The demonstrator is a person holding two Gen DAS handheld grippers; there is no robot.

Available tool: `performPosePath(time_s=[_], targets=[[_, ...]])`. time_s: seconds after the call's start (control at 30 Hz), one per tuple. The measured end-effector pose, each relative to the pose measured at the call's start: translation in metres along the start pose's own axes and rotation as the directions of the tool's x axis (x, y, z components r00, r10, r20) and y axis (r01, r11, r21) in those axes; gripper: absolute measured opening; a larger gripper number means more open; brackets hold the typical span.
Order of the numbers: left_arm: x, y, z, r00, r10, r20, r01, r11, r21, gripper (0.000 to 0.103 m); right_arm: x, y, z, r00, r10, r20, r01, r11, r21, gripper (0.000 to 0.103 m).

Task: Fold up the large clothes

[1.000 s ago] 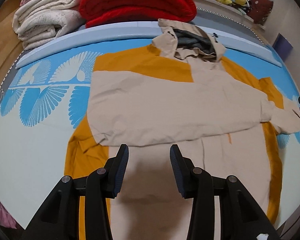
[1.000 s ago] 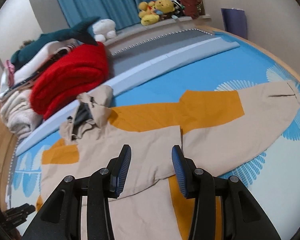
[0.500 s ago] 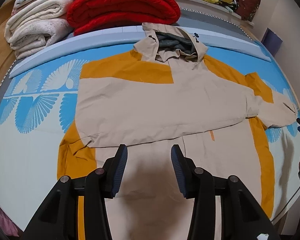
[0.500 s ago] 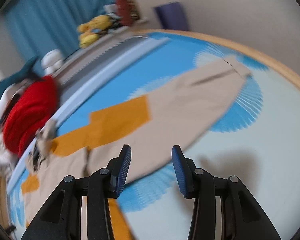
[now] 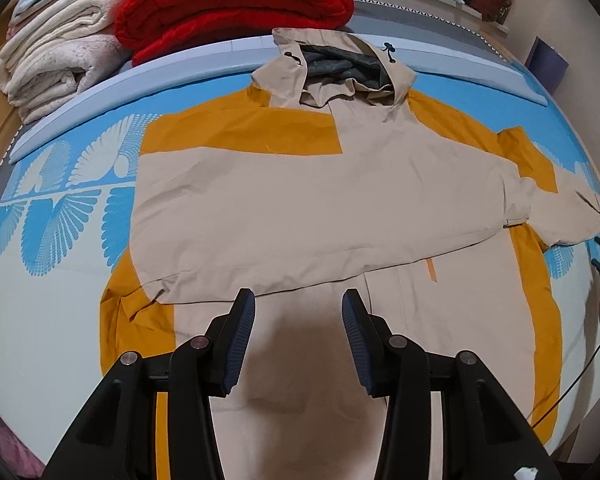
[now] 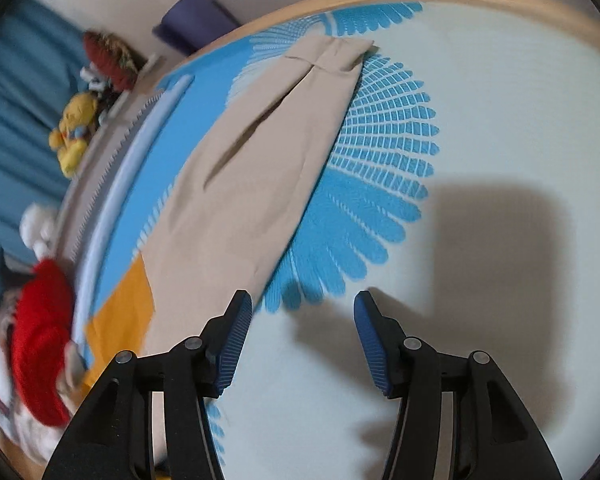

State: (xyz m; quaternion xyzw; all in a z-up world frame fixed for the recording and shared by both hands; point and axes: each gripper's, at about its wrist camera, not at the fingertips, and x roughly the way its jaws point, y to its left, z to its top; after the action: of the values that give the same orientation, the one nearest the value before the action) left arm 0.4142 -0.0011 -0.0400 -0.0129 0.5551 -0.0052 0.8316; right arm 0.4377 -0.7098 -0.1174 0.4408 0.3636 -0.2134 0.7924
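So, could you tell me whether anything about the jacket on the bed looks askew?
Mostly tidy. The jacket has one sleeve folded across its chest, but the other sleeve still lies stretched out sideways, and the hood is bunched against the bolster.

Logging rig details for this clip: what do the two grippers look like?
Both the left gripper and the right gripper have black angular linkage arms with round silver pivot pins. Each finger carries a dark blue pad with fine ribbing. A thin black cable trails near the frame's right edge in the left wrist view.
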Motion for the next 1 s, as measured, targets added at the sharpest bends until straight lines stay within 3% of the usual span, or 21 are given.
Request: performPosePath(time_s=[0.17,0.33,0.4,0.43,0.47,0.7,0.87,1.0], targets=[[0.002,-0.004,-0.001,1.0,-0.006,-0.001,0.006,1.0,0.019,0.042,0.018,-0.007,0.025,0.997,0.079,0.023,-0.081,0.992,0.095,0.055],[0.003,-0.003,-0.002,1.0,-0.005,-0.007,0.005,0.999,0.038,0.042,0.038,0.015,0.051,0.999,0.055,0.0,-0.054,0.995,0.079,0.055],[0.003,0.0,0.0,1.0,-0.006,-0.004,0.006,1.0,0.025,0.042,0.043,0.028,0.057,1.0,0.022,-0.013,-0.021,0.998,0.054,0.039],[0.002,0.002,0.001,1.0,-0.006,-0.002,0.006,1.0,0.016,0.042,0.047,0.034,0.059,1.0,-0.001,-0.014,0.001,0.999,0.038,0.016],[0.002,0.002,0.002,1.0,-0.006,-0.001,0.006,1.0,0.011,0.042,0.046,0.04,0.059,1.0,-0.021,-0.008,0.021,0.999,0.025,0.006],[-0.011,0.009,0.004,0.999,-0.033,0.019,0.033,0.999,-0.006,0.042,0.0,0.113,0.042,0.986,-0.046,0.16,0.072,0.984,-0.161,0.002],[-0.025,0.024,0.006,0.998,-0.041,0.04,0.043,0.998,-0.037,0.042,-0.044,0.202,0.0,0.973,0.032,0.227,0.071,0.9,-0.43,0.002],[-0.034,0.041,0.007,0.998,-0.045,0.054,0.049,0.996,-0.079,0.042,-0.078,0.285,-0.075,0.971,0.162,0.177,-0.012,0.769,-0.64,0.002]])
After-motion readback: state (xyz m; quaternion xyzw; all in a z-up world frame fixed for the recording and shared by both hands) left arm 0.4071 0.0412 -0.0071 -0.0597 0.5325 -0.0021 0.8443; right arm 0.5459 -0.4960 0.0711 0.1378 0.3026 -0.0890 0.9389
